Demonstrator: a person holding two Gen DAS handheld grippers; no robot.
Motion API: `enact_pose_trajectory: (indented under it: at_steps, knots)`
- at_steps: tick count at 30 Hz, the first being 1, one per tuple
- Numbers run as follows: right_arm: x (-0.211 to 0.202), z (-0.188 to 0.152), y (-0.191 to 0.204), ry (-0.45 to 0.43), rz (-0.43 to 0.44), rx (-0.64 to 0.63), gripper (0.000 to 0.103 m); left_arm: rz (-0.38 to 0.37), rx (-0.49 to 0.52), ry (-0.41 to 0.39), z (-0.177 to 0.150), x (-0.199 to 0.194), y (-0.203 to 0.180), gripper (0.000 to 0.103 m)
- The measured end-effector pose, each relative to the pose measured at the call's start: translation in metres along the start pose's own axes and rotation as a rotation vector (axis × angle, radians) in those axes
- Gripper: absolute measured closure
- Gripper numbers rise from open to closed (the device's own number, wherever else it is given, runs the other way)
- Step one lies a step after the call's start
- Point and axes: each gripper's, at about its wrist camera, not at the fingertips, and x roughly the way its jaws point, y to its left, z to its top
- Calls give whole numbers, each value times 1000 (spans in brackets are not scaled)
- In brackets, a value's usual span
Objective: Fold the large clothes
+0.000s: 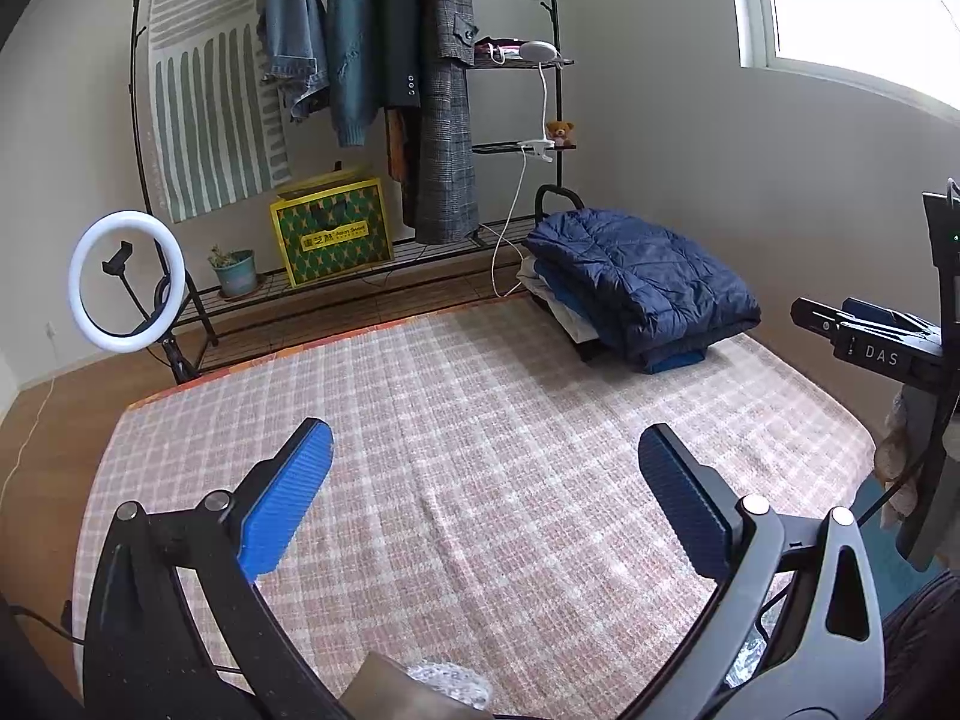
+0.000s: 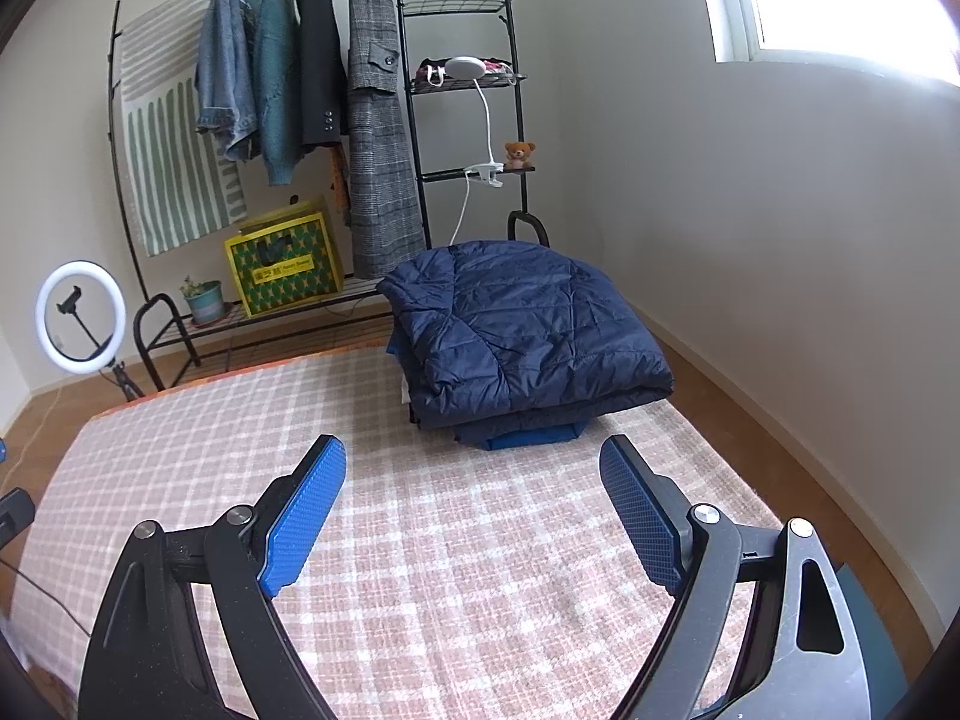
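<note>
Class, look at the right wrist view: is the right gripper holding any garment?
No. The right gripper is open and empty above the checked mat, while the folded navy jacket lies on the pile beyond.

a black metal clothes rack [image 2: 414,120] stands at the wall. on its low shelf sit a yellow and green box [image 2: 285,264] and a small potted plant [image 2: 203,299]. a teddy bear [image 2: 519,155] sits on a side shelf, beside a white clip lamp [image 2: 474,120]. a lit ring light [image 1: 126,281] stands on the wooden floor [image 1: 36,420], near the checked rug [image 1: 480,450].
</note>
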Motion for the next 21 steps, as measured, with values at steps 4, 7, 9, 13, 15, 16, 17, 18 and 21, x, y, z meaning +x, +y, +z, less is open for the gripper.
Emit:
enact_pose_trajectory:
  at_steps: [4, 7, 9, 13, 15, 16, 17, 18, 21]
  knots:
    - [1, 0, 1, 2, 2, -3, 16, 2, 0, 1, 0, 1, 0, 0]
    - [2, 0, 2, 4, 4, -6, 16, 4, -1, 1, -1, 1, -1, 0]
    - [1, -1, 3, 4, 4, -5, 16, 3, 0, 2, -1, 1, -1, 0]
    - [0, -2, 3, 6, 5, -3, 16, 3, 0, 3, 1, 0, -3, 0]
    - [0, -2, 3, 6, 5, -4, 16, 6, 0, 1, 2, 0, -4, 0]
    - [0, -2, 3, 7, 6, -5, 16, 4, -1, 1, 1, 0, -3, 0]
    - [0, -2, 4, 7, 7, -7, 16, 4, -1, 2, 1, 0, -3, 0]
    - [0, -2, 4, 6, 5, -8, 16, 3, -1, 2, 1, 0, -3, 0]
    - [0, -3, 4, 7, 3, -5, 16, 3, -2, 1, 1, 0, -4, 0]
